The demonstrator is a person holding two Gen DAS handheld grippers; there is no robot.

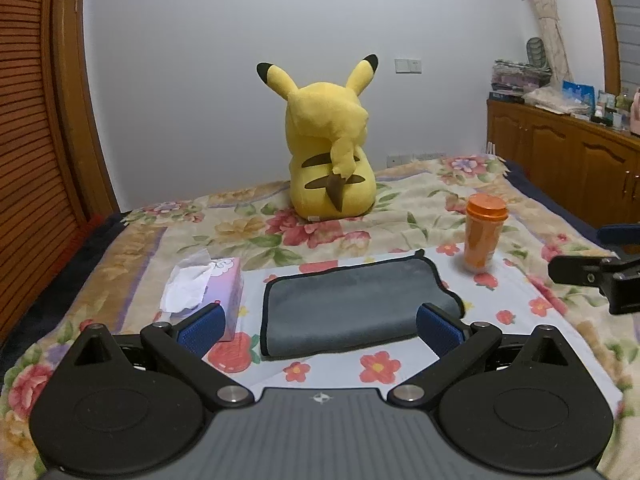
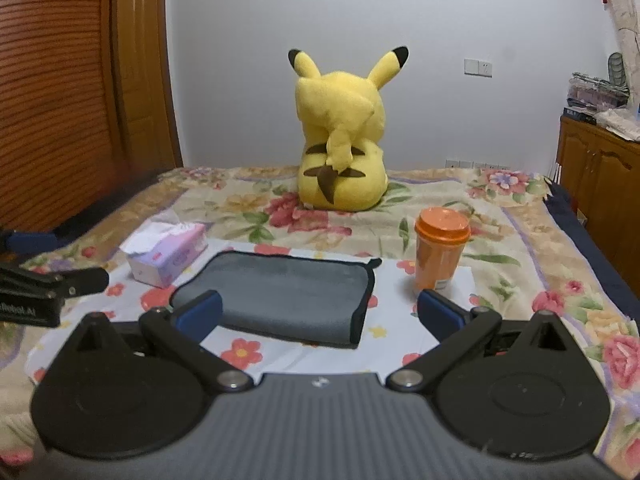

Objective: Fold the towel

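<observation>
A grey towel (image 1: 352,304) with a black hem lies folded on the flowered bed cover, straight ahead in the left wrist view. It also shows in the right wrist view (image 2: 280,296), a little left of centre. My left gripper (image 1: 320,328) is open and empty, its blue pads just short of the towel's near edge. My right gripper (image 2: 320,312) is open and empty, hovering near the towel's near right corner. The right gripper's finger also shows at the right edge of the left wrist view (image 1: 592,276), and the left gripper's at the left edge of the right wrist view (image 2: 52,284).
A tissue box (image 1: 208,292) sits left of the towel. An orange lidded cup (image 1: 482,236) stands at its far right. A yellow plush toy (image 1: 332,148) sits farther back on the bed. Wooden cabinets (image 1: 568,160) line the right wall, a wooden door (image 1: 36,152) the left.
</observation>
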